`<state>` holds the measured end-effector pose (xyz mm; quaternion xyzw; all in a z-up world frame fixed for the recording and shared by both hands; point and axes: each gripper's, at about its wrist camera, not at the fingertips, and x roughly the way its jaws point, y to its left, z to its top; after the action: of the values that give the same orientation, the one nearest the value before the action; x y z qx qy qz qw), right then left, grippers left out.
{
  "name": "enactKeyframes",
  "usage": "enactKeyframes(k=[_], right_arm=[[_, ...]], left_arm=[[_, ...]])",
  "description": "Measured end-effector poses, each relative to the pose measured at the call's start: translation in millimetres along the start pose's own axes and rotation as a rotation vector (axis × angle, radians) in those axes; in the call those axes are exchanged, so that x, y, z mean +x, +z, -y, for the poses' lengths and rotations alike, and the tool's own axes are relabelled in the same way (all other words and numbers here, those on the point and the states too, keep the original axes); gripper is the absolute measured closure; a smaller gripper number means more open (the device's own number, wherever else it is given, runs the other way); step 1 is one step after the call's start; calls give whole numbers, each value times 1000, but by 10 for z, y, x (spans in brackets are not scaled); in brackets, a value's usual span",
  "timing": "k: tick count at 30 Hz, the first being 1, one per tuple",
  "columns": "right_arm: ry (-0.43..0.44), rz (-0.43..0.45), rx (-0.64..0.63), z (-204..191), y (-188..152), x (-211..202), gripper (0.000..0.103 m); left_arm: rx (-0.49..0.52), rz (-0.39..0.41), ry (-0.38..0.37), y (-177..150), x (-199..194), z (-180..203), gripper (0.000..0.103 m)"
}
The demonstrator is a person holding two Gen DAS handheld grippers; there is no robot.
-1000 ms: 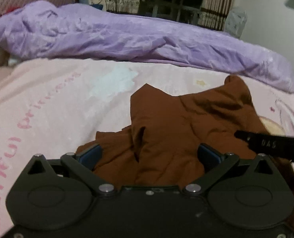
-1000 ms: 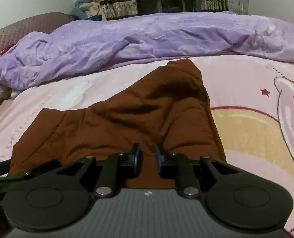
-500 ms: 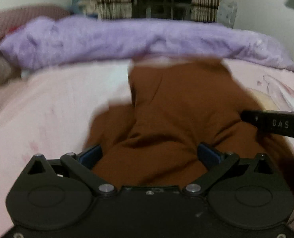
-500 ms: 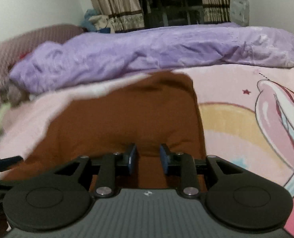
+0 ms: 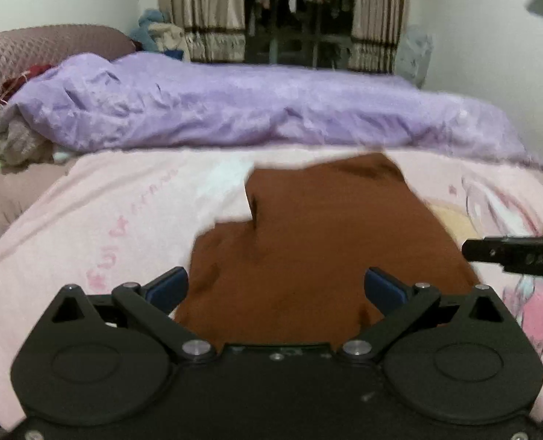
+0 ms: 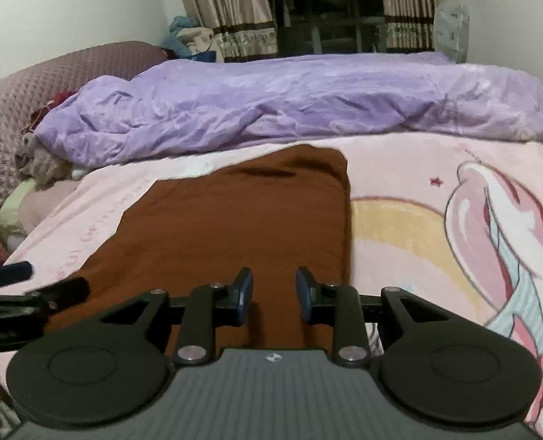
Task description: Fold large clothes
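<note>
A brown garment [image 5: 326, 227] lies spread nearly flat on the pink printed bedsheet [image 5: 106, 220]. My left gripper [image 5: 277, 282] hovers over its near edge, jaws wide open with nothing between the blue pads. In the right wrist view the same garment [image 6: 242, 220] stretches away from my right gripper [image 6: 274, 282]. Its jaws stand a little apart above the cloth and the pads do not press on it. A black finger of the right gripper [image 5: 517, 256] juts in at the right of the left wrist view. The left gripper's fingers [image 6: 51, 289] show at the left edge of the right wrist view.
A crumpled purple duvet [image 6: 290, 102] runs across the far side of the bed. A quilted mauve headboard [image 6: 51, 73] and a heap of clothes [image 5: 11, 139] lie at the left. Curtains [image 5: 205, 11] and a dark window stand behind. The pink sheet [image 6: 418, 168] extends to the right.
Both grippers have drawn back and risen from the garment. The cloth, bunched and raised before, now lies flatter. The right jaws have widened.
</note>
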<state>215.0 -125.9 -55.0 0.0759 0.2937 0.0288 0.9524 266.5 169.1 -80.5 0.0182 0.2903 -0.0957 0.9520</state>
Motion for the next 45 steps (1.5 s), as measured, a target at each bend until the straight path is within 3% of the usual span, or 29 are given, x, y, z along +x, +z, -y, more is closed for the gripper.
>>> enactKeyframes(k=[3, 5, 11, 13, 15, 18, 22, 25, 28, 30, 33, 35, 38, 42, 45], right_arm=[[9, -120, -5, 22, -251, 234, 68], [3, -90, -23, 22, -398, 330, 68], [-4, -51, -55, -14, -275, 159, 64], [-14, -28, -55, 21, -246, 86, 53], [-46, -5, -45, 105, -191, 34, 50], [-56, -2, -2, 266, -138, 88, 41], [-33, -42, 73, 479, -126, 285, 21], [10, -52, 93, 558, -130, 362, 20], [59, -75, 81, 585, -98, 451, 20], [102, -90, 101, 645, -67, 535, 17], [151, -118, 130, 721, -34, 713, 0], [191, -132, 160, 736, -12, 837, 0], [305, -174, 233, 716, 2, 1049, 0], [286, -199, 217, 577, 52, 1185, 0], [319, -221, 235, 657, 68, 1175, 0]], left_arm=[[46, -109, 12, -324, 355, 39, 0], [18, -75, 20, -418, 384, 22, 0], [29, -34, 41, -163, 134, -47, 0], [-5, -13, 61, -82, 31, -137, 0], [-55, -3, 63, -12, -42, -311, 0], [-132, -47, 58, 94, 61, -544, 0], [-195, -182, -50, 146, 429, -714, 0], [-292, -249, -149, 161, 668, -738, 0], [-354, -315, -298, 157, 872, -663, 0], [-348, -348, -285, 162, 978, -615, 0], [-412, -375, -315, 131, 1135, -719, 0], [-466, -370, -345, 103, 1171, -780, 0], [-415, -373, -353, 100, 1130, -672, 0], [-394, -383, -481, 168, 1088, -697, 0], [-363, -375, -500, 204, 1029, -644, 0]])
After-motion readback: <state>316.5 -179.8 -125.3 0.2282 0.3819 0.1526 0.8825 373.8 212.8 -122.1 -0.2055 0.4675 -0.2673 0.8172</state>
